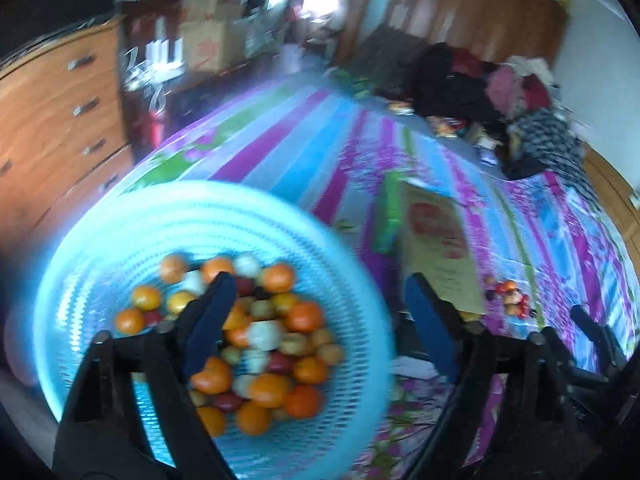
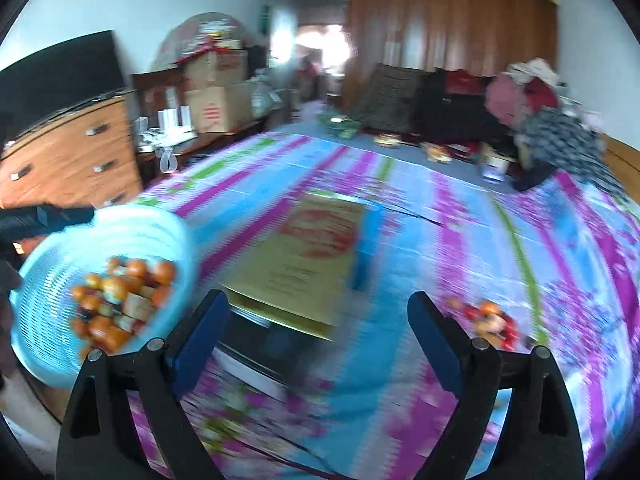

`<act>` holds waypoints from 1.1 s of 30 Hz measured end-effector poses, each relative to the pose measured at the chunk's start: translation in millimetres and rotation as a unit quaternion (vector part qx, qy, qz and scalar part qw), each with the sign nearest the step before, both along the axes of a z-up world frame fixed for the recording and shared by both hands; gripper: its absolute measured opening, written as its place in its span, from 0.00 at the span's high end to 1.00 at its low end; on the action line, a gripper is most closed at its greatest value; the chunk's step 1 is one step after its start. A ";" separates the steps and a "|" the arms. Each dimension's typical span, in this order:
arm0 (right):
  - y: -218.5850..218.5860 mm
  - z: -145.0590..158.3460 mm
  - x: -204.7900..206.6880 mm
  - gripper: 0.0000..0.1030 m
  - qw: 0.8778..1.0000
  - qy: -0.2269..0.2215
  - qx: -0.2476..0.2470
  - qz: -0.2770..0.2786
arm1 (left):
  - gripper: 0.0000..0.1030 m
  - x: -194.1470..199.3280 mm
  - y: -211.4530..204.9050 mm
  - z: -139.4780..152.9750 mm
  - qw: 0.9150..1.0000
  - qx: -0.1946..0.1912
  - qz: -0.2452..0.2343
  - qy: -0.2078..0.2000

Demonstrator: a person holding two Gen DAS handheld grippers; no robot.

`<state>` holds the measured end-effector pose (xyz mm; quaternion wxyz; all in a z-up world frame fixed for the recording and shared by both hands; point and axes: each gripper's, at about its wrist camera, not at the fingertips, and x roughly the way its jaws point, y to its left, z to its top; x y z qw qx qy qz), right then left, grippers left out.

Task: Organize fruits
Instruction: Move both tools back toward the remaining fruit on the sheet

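A light blue mesh basket [image 1: 120, 232] sits low and left in the left wrist view, holding several fruits [image 1: 304, 316]: orange, red, yellow and pale ones. My left gripper [image 1: 320, 312] hangs over the basket's right side, open, with nothing between its blue pads. A small heap of loose fruit [image 1: 510, 300] lies on the bedspread to the right. In the right wrist view my right gripper [image 2: 320, 320] is open and empty above the bedspread. There the basket [image 2: 132, 232] is at the left and the loose fruit [image 2: 488, 320] lies just beyond the right finger.
A flat yellow box [image 2: 304, 256] with red print lies on the striped bedspread [image 2: 460, 240] between basket and loose fruit, a dark box under its near edge. Piled clothes [image 2: 532, 112] fill the far right. A wooden dresser [image 2: 72, 160] and cartons [image 2: 212, 108] stand at the left.
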<state>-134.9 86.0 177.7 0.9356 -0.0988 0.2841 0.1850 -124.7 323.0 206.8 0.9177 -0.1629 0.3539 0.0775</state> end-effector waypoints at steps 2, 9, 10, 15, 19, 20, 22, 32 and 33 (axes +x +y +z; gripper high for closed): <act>-27.4 -5.5 0.2 0.10 1.000 0.009 -0.003 -0.020 | 0.12 5.8 -20.7 -2.2 1.000 -0.005 -0.024 -0.004; -93.2 -21.3 -7.4 0.09 0.998 0.034 0.001 -0.046 | 0.12 19.5 -92.9 -33.6 0.995 -0.035 -0.091 0.035; -102.3 -24.8 -8.4 0.09 0.998 0.044 0.003 -0.046 | 0.12 19.0 -104.5 -36.4 0.994 -0.036 -0.101 0.039; -135.2 -28.9 -18.6 0.09 0.996 0.081 0.023 -0.043 | 0.12 21.0 -170.4 -43.9 0.984 -0.033 -0.165 0.061; -164.0 -23.3 -24.8 0.09 0.995 0.075 0.030 -0.052 | 0.12 24.7 -203.6 -37.3 0.977 -0.036 -0.200 0.057; -170.0 -22.6 -26.1 0.09 0.995 0.075 0.033 -0.056 | 0.12 25.9 -209.0 -34.8 0.977 -0.035 -0.204 0.054; -186.5 -22.8 -28.4 0.09 0.994 0.075 0.039 -0.064 | 0.12 29.0 -217.3 -32.4 0.976 -0.032 -0.208 0.049; -239.9 -50.0 -25.7 0.09 0.986 0.126 0.050 -0.092 | 0.12 10.8 -90.4 -43.2 0.997 0.065 -0.001 -0.034; -241.1 -53.4 -24.5 0.09 0.985 0.132 0.053 -0.095 | 0.12 5.6 -66.7 -42.9 0.996 0.076 0.039 -0.037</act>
